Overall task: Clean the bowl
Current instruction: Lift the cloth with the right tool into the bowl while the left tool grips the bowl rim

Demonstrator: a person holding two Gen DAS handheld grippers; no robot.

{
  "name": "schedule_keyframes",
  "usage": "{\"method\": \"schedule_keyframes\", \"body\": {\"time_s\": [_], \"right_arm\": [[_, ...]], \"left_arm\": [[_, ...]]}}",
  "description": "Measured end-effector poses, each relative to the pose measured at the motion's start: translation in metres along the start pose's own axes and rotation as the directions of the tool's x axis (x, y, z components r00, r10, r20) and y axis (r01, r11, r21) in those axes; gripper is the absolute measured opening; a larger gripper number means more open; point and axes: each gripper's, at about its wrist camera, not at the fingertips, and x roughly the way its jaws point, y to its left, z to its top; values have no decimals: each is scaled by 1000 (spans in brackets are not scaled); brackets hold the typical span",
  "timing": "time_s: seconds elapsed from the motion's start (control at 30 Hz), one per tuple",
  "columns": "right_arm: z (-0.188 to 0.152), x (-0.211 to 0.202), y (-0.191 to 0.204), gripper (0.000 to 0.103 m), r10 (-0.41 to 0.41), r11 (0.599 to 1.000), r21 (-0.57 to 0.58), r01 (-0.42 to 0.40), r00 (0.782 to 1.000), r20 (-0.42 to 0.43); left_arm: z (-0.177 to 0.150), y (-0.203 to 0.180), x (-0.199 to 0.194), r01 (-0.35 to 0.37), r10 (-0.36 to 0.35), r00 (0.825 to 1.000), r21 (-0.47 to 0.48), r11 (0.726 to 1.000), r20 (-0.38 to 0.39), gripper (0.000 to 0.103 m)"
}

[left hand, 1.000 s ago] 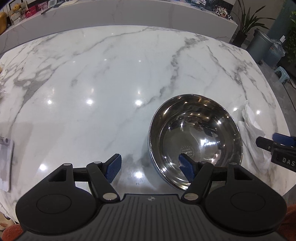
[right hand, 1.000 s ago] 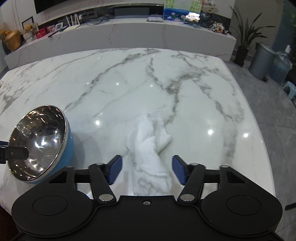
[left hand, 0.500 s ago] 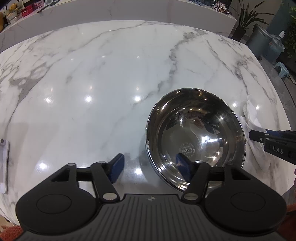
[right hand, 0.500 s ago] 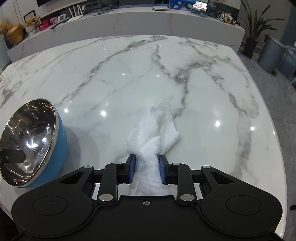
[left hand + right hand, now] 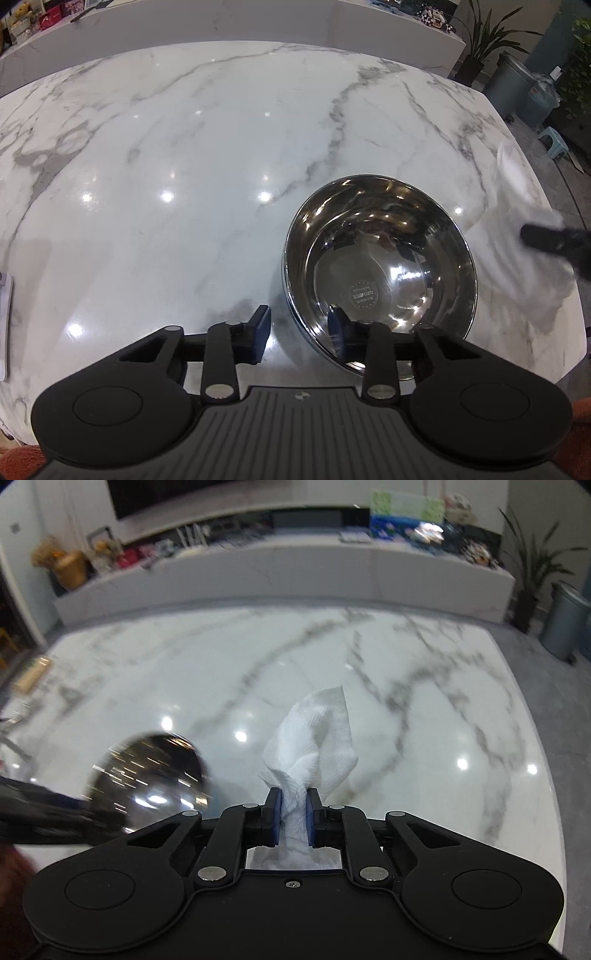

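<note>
The steel bowl point(image 5: 380, 273) sits on the marble table point(image 5: 184, 166), its near rim between the left gripper point(image 5: 300, 334) fingers; the paper towel point(image 5: 314, 746), right of it, is pinched in the right gripper point(image 5: 293, 821).

Bowl point(image 5: 380, 273) near table point(image 5: 184, 147) edge; far marble open.

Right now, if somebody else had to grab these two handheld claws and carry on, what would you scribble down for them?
Left gripper: open, straddling the near rim of the steel bowl, not yet clamped.
Right gripper: shut on the white paper towel, held above the marble table.
Bowl stands upright on the table, near its front edge, to the right gripper's left.
Done: towel picked up.
Left: probably steady the bowl, bring the towel over, wipe the inside.
</note>
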Motion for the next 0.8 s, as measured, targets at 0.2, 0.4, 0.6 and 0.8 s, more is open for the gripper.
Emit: {"method": "schedule_keyframes", "body": {"time_s": [0.2,0.4,0.6,0.8], "right_arm": [[24,-23,28,12,152,988,-16,-151,988,42],[34,-18,51,12,286,958,9,-286,958,0],[33,1,64,12,274,961,-13,-275,959,-70],[26,13,69,23,230,970,-58,-238,966,-116]], "left_arm": [[-1,2,-2,11,-11,1000,1,1000,12,29],[-2,4,-2,27,-27,999,2,1000,17,29],[-2,7,-3,38,-38,999,1,999,19,29],[-1,8,-3,40,-40,999,0,999,20,29]]}}
